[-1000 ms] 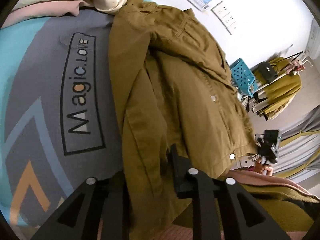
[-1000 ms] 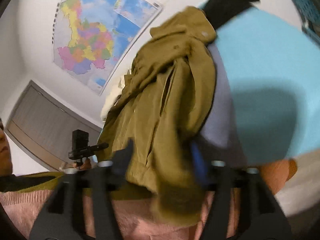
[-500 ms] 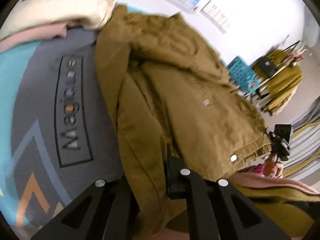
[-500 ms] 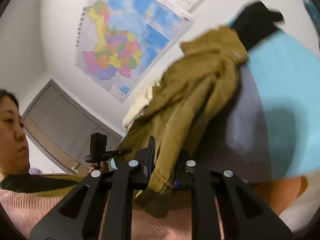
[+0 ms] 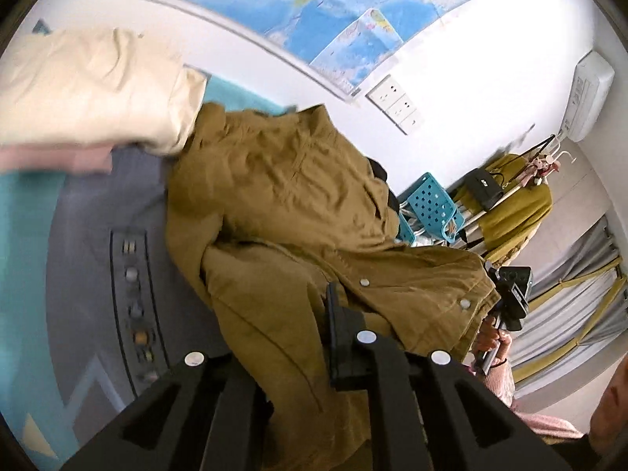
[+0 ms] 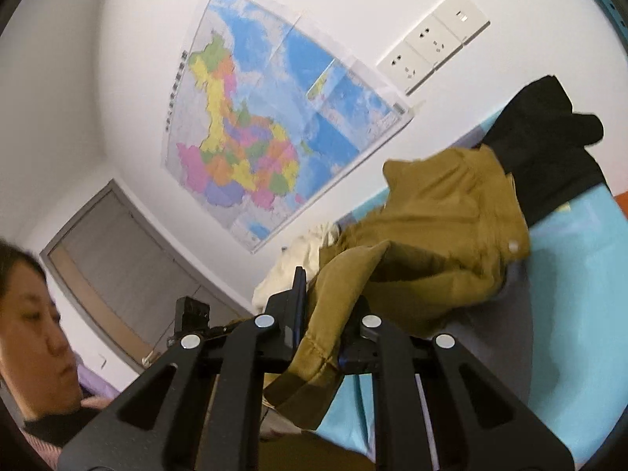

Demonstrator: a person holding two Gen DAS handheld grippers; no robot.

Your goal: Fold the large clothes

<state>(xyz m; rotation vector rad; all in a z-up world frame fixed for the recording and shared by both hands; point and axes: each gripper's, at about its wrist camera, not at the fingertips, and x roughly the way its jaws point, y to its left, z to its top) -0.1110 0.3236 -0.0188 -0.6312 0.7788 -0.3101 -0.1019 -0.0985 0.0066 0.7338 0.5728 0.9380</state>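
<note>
While both grippers grip it, the olive-brown jacket (image 5: 298, 212) is lifted partly off the teal and grey mat (image 5: 82, 259), bunched in loose folds with its snap buttons showing along one edge. The left gripper (image 5: 298, 337) has its fingers pinching a fold of the jacket near the hem; only one finger shows clearly, the other is buried under cloth. In the right wrist view the right gripper (image 6: 325, 314) has its fingers pressed onto a hemmed edge of the jacket (image 6: 424, 243), and a flap of fabric hangs down below them. The far end of the jacket lies just beside a black garment (image 6: 549, 137) on the mat (image 6: 569, 314). A cream garment (image 5: 90, 90) is piled at the jacket's far side, touching it, with a pink one (image 5: 55, 159) under it. A map (image 6: 267, 125) and wall sockets (image 6: 435, 43) are on the white wall. A blue perforated chair (image 5: 431, 208) and a clothes rack (image 5: 514, 196) stand beyond.
</note>
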